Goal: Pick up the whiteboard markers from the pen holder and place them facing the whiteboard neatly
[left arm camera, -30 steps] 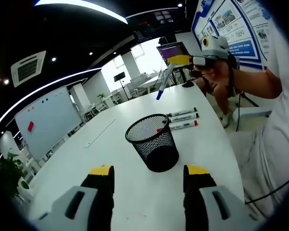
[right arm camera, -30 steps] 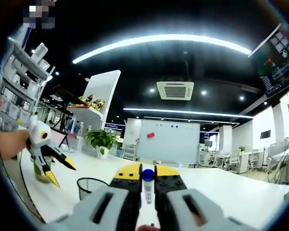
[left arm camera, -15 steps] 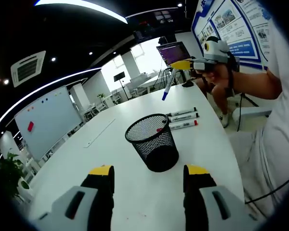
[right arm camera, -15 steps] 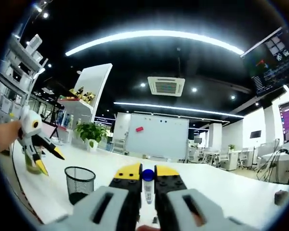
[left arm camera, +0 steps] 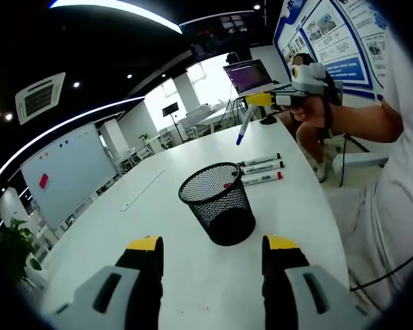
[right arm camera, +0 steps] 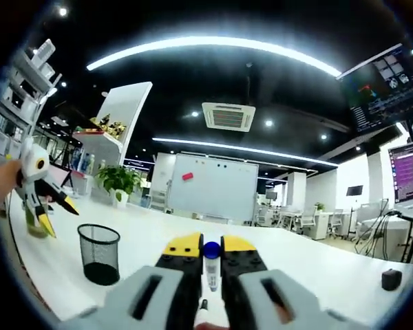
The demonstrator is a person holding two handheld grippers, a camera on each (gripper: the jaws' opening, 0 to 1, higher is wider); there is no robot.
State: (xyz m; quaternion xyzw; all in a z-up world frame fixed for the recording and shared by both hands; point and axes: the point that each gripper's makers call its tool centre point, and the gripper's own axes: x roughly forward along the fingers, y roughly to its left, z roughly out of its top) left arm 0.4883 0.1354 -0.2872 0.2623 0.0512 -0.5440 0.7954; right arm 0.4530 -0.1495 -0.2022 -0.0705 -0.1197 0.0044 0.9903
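A: Right tongs (right arm camera: 205, 256) clamp the blue-capped marker (left arm camera: 241, 130) above the row of markers (left arm camera: 261, 169); left tongs (left arm camera: 212, 251) gape near the mesh pen holder (left arm camera: 219, 202).

B: A tilted release could leave it crooked on the worktop (left arm camera: 158, 227).

A black wire-mesh pen holder (left arm camera: 220, 202) stands upright on the white table (left arm camera: 165, 227); a red marker cap is seen through the mesh near its rim. Just beyond it, three whiteboard markers (left arm camera: 261, 170) are laid side by side in a row on the table, white-bodied, two with dark caps and the nearest with a red one. A fourth, blue-capped marker (left arm camera: 243, 125) is held above the table, cap downward, clamped between the jaws of the right gripper (left arm camera: 261, 100).
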